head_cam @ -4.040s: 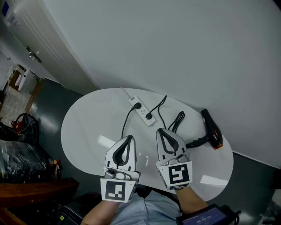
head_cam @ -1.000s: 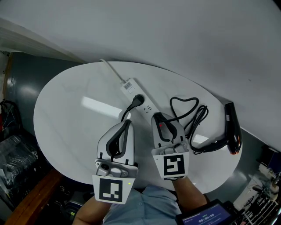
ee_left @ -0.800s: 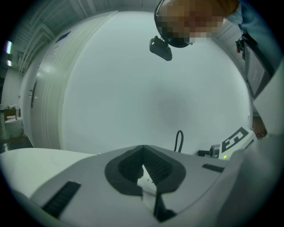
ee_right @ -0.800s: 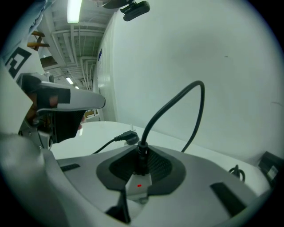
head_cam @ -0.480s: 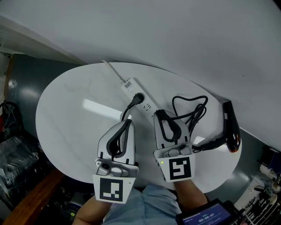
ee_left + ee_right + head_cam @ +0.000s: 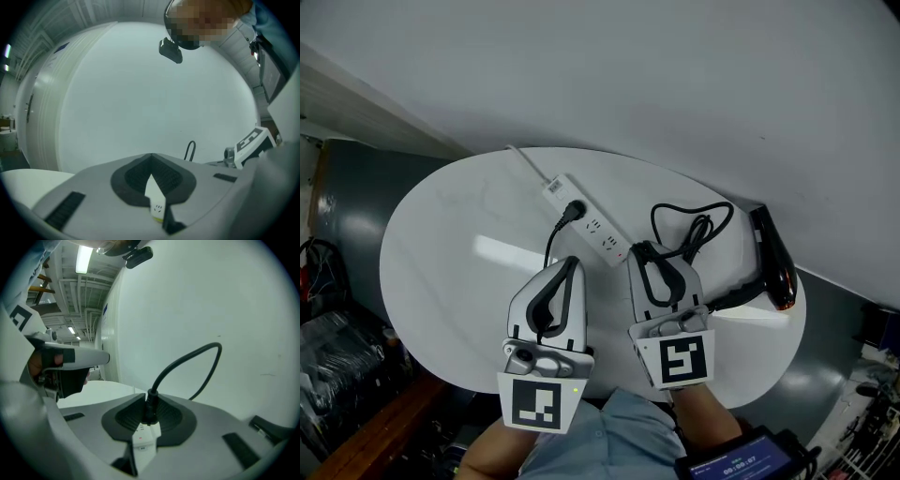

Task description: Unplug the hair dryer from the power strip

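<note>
**One plug out, one left in**

Half a second ago the right claw (image 6: 649, 255) sat at the power strip (image 6: 586, 223). Now it has risen clear with the black plug (image 6: 150, 408) pinched between its jaws, which are just starting to ease apart. The strip lies at its eleven o'clock, a second plug (image 6: 572, 212) seated near the far end. The hair dryer (image 6: 772, 248) rests at the desk's (image 6: 450, 262) three o'clock edge, its cord (image 6: 694, 220) looped between. The left claw (image 6: 569, 262) hovers closed and empty. Unplugging looks done.
</note>
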A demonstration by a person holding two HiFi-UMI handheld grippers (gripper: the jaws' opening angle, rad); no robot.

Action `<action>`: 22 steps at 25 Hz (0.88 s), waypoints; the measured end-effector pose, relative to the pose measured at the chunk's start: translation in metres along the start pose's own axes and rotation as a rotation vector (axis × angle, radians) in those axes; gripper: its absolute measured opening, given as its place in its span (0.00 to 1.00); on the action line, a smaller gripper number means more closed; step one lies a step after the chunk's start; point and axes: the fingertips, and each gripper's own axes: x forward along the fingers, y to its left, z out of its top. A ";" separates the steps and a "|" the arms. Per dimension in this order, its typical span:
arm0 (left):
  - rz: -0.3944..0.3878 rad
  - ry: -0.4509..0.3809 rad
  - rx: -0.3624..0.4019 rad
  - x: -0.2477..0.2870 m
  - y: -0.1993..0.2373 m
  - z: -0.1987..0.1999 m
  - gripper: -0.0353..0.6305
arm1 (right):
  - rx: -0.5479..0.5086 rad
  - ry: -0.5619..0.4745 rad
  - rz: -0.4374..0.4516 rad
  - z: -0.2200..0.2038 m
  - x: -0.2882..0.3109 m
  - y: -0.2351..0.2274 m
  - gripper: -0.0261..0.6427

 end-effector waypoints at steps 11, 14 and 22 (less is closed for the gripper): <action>-0.084 -0.078 0.057 -0.019 -0.061 0.030 0.05 | 0.036 0.342 -0.016 -0.078 -0.065 -0.010 0.27; -0.099 -0.093 0.065 -0.022 -0.075 0.037 0.05 | 0.054 0.344 -0.025 -0.079 -0.078 -0.016 0.29; -0.122 -0.202 0.146 -0.032 -0.093 0.071 0.05 | 0.046 0.181 -0.051 -0.024 -0.098 -0.031 0.29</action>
